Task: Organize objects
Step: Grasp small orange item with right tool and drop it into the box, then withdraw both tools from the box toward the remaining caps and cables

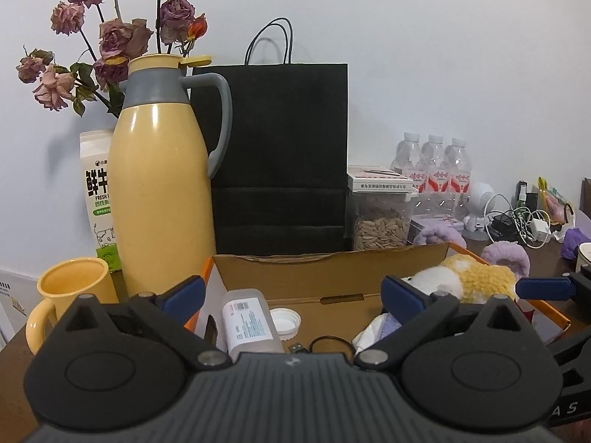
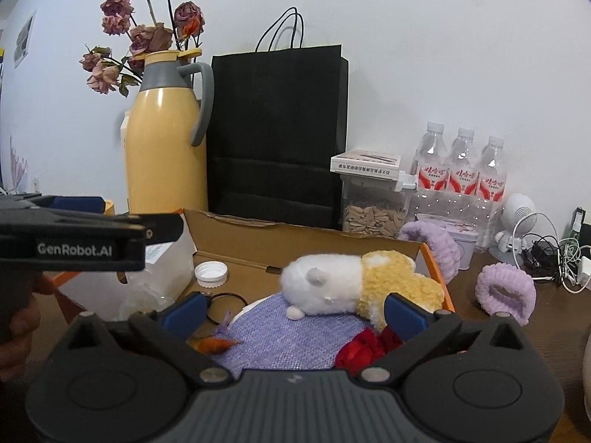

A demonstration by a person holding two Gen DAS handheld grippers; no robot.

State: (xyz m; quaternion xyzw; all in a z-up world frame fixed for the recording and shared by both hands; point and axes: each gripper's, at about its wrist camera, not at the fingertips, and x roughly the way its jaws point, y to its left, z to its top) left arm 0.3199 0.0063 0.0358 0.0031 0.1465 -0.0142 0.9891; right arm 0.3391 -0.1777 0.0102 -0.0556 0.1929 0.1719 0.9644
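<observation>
An open cardboard box [image 1: 332, 273] [image 2: 258, 236] with orange edges sits on the brown table. It holds a clear bottle [image 1: 247, 323], a white cap [image 1: 285, 320] [image 2: 210, 272], a black hair tie [image 1: 328, 343], a white and yellow plush toy [image 2: 354, 284] [image 1: 469, 280], a purple cloth [image 2: 291, 332] and a red item [image 2: 365, 349]. My left gripper [image 1: 295, 293] is open and empty above the box's left part. My right gripper [image 2: 295, 310] is open and empty above the purple cloth and the plush.
A yellow thermos [image 1: 162, 170], yellow mug [image 1: 70, 288], milk carton [image 1: 98, 192], dried roses [image 1: 110, 33] and black paper bag [image 1: 280, 155] stand behind the box. A seed jar [image 1: 380, 217], water bottles [image 2: 461, 170], purple fluffy bands [image 2: 506, 295] and cables [image 2: 554, 258] lie to the right.
</observation>
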